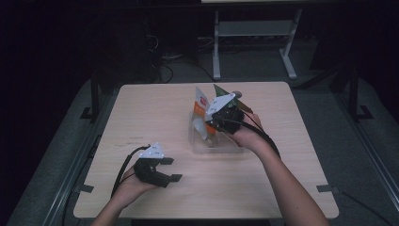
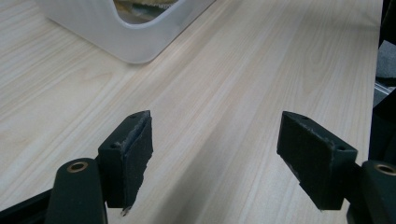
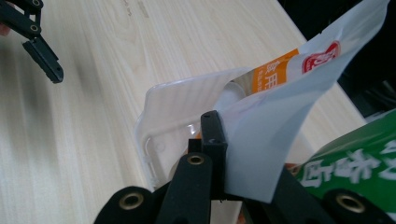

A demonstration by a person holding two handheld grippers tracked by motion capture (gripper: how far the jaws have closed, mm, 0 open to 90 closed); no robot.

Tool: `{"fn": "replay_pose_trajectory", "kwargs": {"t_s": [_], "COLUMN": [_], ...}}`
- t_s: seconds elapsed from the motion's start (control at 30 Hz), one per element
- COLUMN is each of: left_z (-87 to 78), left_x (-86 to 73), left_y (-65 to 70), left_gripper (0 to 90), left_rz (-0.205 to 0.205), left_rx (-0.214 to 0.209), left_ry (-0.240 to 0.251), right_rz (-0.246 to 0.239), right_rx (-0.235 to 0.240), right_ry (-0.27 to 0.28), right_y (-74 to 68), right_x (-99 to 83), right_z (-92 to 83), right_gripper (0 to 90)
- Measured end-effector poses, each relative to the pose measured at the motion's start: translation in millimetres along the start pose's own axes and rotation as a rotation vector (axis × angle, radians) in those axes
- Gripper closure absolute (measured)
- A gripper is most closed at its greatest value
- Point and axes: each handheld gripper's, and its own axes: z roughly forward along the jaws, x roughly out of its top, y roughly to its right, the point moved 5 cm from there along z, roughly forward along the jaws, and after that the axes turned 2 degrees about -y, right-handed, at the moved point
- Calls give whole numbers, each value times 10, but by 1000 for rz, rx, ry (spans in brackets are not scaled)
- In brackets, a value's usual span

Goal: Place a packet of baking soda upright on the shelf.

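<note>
White packet (image 3: 280, 116) hides rt tongs' (image 3: 233, 154) far jaw, green pack (image 3: 355, 163) cut off.

A pale wooden table (image 1: 155, 113) stands on grey floor, with a white desk frame (image 1: 254, 42) behind it.

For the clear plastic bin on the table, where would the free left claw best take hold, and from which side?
Probably its near rim: the clear plastic bin is thin-walled and open-topped, so the open left claw could straddle one wall from above, on the side facing it. The right claw already pinches the white snack pouch over the bin.
</note>
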Motion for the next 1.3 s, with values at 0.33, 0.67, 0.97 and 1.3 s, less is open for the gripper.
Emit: {"fn": "replay_pose_trajectory", "kwargs": {"t_s": [0.33,0.67,0.97,1.3], "left_z": [10,38,66,89], "left_x": [-6,-17,-38,-52], "left_y": [7,16,45,55], "left_gripper": [256,241,208,162], "left_rz": [-1,22,59,78], "left_rx": [-3,-9,-17,-9], "left_ry": [-3,-19,-42,-51], "right_rz": [88,143,183,233], "right_rx": [4,21,28,78], "right_ry": [87,154,173,133], "right_y": [15,-91,-168,-365], "right_x": [-27,-249,-506,-943], "right_z": [-170,-364,-479,-502], "right_gripper": [665,521,467,405]}}
